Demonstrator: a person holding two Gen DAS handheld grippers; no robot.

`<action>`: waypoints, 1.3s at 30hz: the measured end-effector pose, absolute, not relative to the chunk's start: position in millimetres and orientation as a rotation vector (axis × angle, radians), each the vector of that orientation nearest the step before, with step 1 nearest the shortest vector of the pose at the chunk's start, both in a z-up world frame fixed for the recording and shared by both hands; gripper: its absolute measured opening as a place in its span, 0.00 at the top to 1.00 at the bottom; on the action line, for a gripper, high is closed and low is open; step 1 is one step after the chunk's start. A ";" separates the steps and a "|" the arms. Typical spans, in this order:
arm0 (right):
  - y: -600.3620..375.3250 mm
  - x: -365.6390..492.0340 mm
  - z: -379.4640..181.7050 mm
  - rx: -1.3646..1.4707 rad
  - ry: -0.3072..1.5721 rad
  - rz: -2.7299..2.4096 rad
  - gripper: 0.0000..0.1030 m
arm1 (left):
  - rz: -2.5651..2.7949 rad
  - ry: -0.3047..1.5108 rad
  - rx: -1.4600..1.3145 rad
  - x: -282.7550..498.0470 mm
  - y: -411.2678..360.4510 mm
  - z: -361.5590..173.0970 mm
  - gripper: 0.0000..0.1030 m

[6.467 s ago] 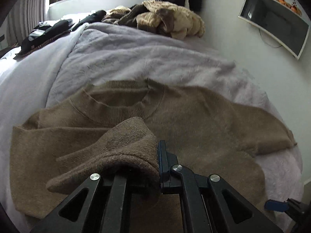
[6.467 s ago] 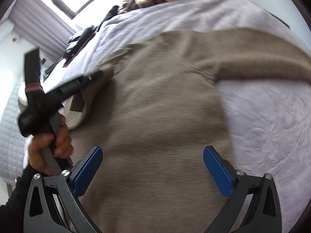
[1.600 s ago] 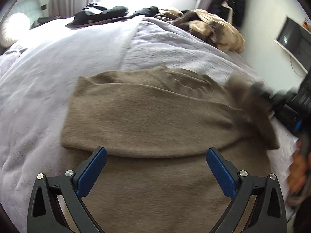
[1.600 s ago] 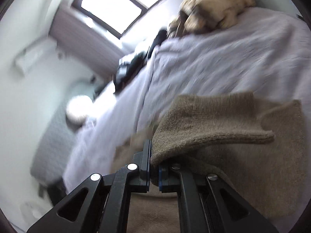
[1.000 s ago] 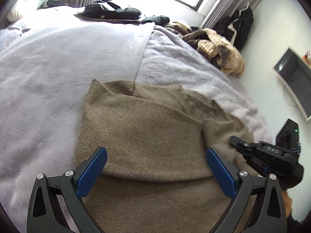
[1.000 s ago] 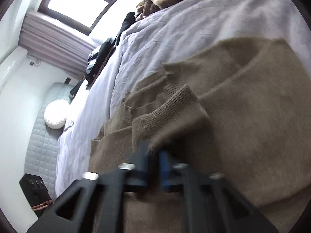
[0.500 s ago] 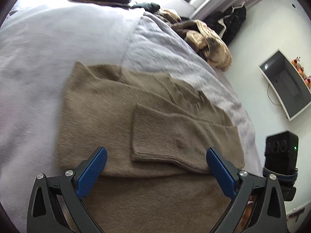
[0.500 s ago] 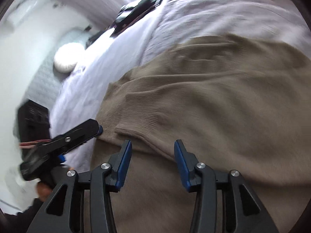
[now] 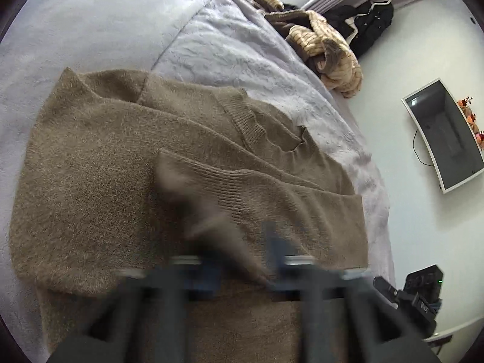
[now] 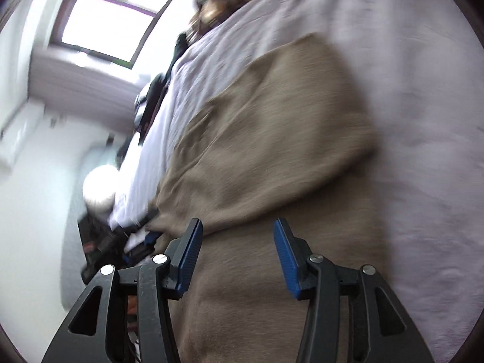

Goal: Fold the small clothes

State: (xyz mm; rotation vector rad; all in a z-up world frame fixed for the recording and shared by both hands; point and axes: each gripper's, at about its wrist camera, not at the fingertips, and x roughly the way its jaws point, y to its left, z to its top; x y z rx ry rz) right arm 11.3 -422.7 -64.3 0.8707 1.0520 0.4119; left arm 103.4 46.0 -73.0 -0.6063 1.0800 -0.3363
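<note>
On the lilac bedspread (image 9: 236, 48) lies the brown sweater (image 9: 90, 181) — right gripper (image 10: 237, 249) fingers spread; left gripper (image 9: 242, 269) too blurred to tell.

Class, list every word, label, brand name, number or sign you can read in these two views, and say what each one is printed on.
None: no legible text in either view.
Brown sweater: no tag or print showing.
Wall screen: dark, blank.
Black device: one green light, no readable marking.

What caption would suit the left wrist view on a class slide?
Left gripper, motion-blurred, over a brown sweater with both sleeves folded in, on a lilac blanket.
</note>
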 end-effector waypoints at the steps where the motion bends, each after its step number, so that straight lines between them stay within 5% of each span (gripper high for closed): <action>1: -431.4 11.4 -67.7 0.912 1.042 0.388 0.46 | -0.334 1.072 -0.602 103.5 48.0 -70.7 0.93; 12: -447.3 43.6 -101.8 1.181 0.969 0.342 0.49 | -0.318 0.964 -0.582 105.3 86.2 -32.3 0.93; 13: -449.7 43.7 -103.6 1.194 0.968 0.326 0.78 | -0.315 0.965 -0.590 105.8 89.5 -33.1 0.93; 14: -450.3 44.7 -103.1 1.186 0.968 0.310 0.95 | -0.310 0.964 -0.594 105.7 91.4 -33.4 0.93; 21: -447.9 45.2 -73.7 0.810 0.954 0.308 0.94 | -0.307 1.007 -0.529 92.2 76.5 -56.7 0.93; 29: -448.5 45.0 -88.7 0.759 1.020 0.305 0.94 | -0.248 1.042 -0.446 74.9 83.6 -78.1 0.92; 37: -441.7 30.4 -54.4 0.611 1.020 0.298 0.87 | -0.213 1.029 -0.368 56.7 98.4 -64.2 0.92; 39: -444.1 27.7 -42.6 0.568 0.994 0.313 0.78 | -0.204 1.008 -0.355 53.1 99.8 -55.7 0.92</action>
